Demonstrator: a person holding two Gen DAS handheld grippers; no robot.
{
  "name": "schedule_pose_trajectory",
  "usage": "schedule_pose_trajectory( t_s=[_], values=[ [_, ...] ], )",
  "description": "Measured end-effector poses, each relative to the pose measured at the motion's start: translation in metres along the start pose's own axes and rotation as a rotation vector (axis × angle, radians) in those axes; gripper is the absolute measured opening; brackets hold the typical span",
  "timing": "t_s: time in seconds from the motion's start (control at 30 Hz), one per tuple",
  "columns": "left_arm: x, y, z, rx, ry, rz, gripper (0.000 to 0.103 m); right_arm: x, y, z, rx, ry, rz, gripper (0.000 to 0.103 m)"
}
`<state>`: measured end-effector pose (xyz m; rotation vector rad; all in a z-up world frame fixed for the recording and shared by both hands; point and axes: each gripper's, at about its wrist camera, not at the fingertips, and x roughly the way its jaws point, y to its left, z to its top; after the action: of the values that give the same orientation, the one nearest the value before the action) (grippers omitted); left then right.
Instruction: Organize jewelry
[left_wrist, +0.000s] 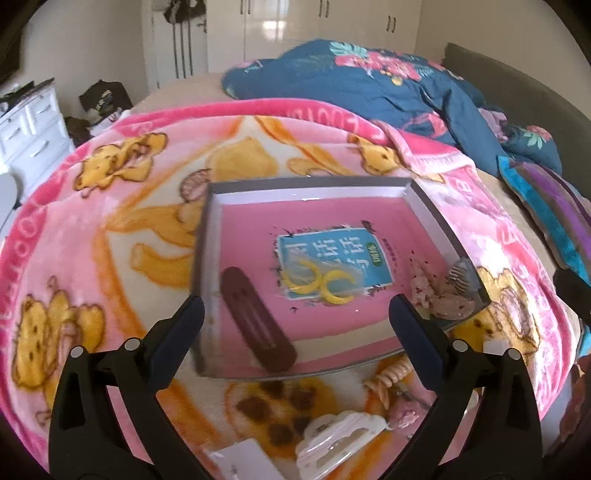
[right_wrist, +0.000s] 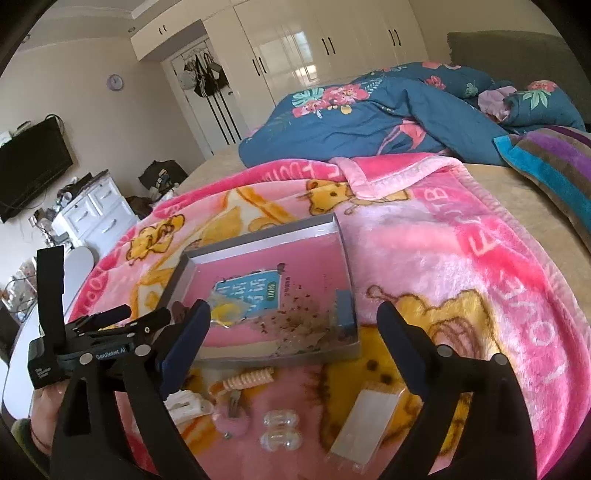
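So: shallow grey tray (left_wrist: 207, 236) with a pink floor sits on a pink bear-print blanket (left_wrist: 122, 206) spread over the bed. Inside it: a long brown hair clip (left_wrist: 258, 321) by the left wall, a clear packet of yellow hoop earrings (left_wrist: 317, 286) lying on a blue printed label (left_wrist: 332, 254) at centre, a speckled pinkish hair claw (left_wrist: 439, 295) and a small comb-like clip (left_wrist: 458, 277) in the right near corner. On the blanket just in front of the tray: a peach spiral hair tie (right_wrist: 247, 380), a white claw clip (left_wrist: 340, 439), a small pink fluffy clip (right_wrist: 232, 424), two clear beads or small clips (right_wrist: 280, 428), a white card in a clear sleeve (right_wrist: 369, 424). Left gripper (left_wrist: 295, 317) hovers above the near edge of the tray, jaws spread wide, nothing between them. Right gripper (right_wrist: 293, 321) likewise wide apart and empty, over the near side of the tray; a hand grips the left tool at lower left in the right wrist view. Beyond the blanket: tan bed sheet (right_wrist: 491, 184), crumpled teal floral duvet (right_wrist: 369, 114), striped pillow (right_wrist: 554, 166), grey headboard (right_wrist: 517, 55). Room: glossy cream wardrobes (right_wrist: 295, 48), bags hung on a door (right_wrist: 205, 74), white drawer unit (right_wrist: 96, 218), wall TV (right_wrist: 33, 166), round purple clock (right_wrist: 115, 82).
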<state>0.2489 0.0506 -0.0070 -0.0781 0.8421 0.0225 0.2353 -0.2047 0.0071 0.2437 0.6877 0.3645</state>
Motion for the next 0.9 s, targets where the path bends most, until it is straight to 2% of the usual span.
schedule_pose_trajectory(
  t_s=[0.17,0.3,0.57,0.9],
  values=[
    [-0.022,0.009,-0.007,-0.028,-0.030,-0.008,0.094,-0.018,0.006,-0.002,-0.031,-0.026,-0.020,0.093],
    [-0.040,0.012,-0.007,-0.008,-0.059,0.021,0.094,-0.034,0.010,-0.002,-0.052,-0.045,-0.031,0.094],
    [-0.082,0.020,-0.011,-0.012,-0.111,0.026,0.094,-0.063,0.017,0.002,-0.061,-0.085,-0.010,0.094],
    [-0.112,0.018,-0.021,-0.006,-0.144,0.027,0.094,-0.089,0.029,0.002,-0.088,-0.110,0.013,0.094]
  ],
)
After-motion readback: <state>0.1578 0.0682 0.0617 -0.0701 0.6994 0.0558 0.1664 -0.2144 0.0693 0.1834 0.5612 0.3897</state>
